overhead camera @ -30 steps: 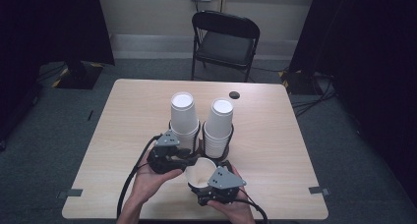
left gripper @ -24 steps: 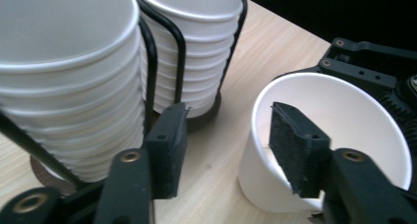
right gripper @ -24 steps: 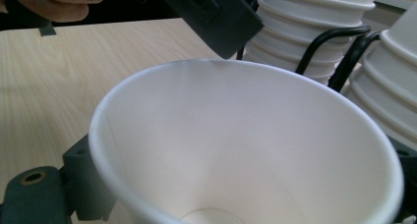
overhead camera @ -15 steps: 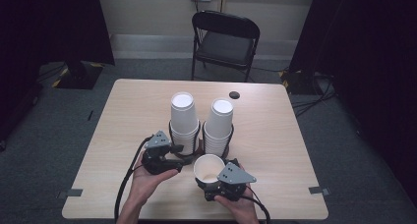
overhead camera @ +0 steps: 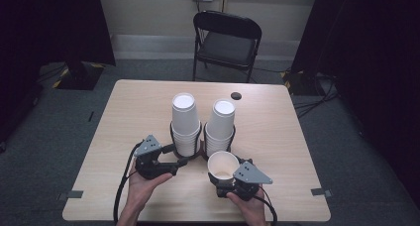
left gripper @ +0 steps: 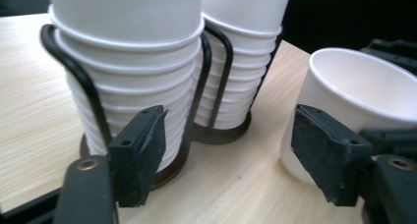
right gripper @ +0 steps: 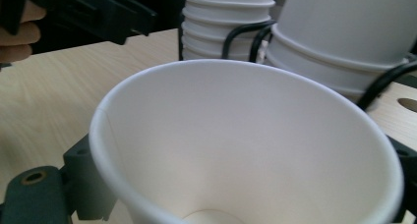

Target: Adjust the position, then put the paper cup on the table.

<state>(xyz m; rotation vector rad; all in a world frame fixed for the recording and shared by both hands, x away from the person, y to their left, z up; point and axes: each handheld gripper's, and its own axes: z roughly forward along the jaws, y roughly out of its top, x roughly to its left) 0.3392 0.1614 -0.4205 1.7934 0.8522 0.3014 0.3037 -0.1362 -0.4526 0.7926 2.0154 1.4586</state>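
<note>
Cup (overhead camera: 222,165), single, white and upright with its mouth open upward, sits in the right gripper (overhead camera: 229,179), whose jaws are clamped on its lower wall at the near middle of the table (overhead camera: 129,107). In the right gripper view the cup's rim (right gripper: 246,71) stands close to the camera. Just far of it, two stacks of upturned cups (overhead camera: 185,122) stand in a black wire holder (overhead camera: 174,137). The left gripper (overhead camera: 182,161) lies at the left stack's base, near-left of it; its jaws have just been opening and stand apart with nothing between the pads (left gripper: 142,150). A chair (overhead camera: 225,42) stands beyond the table.
</note>
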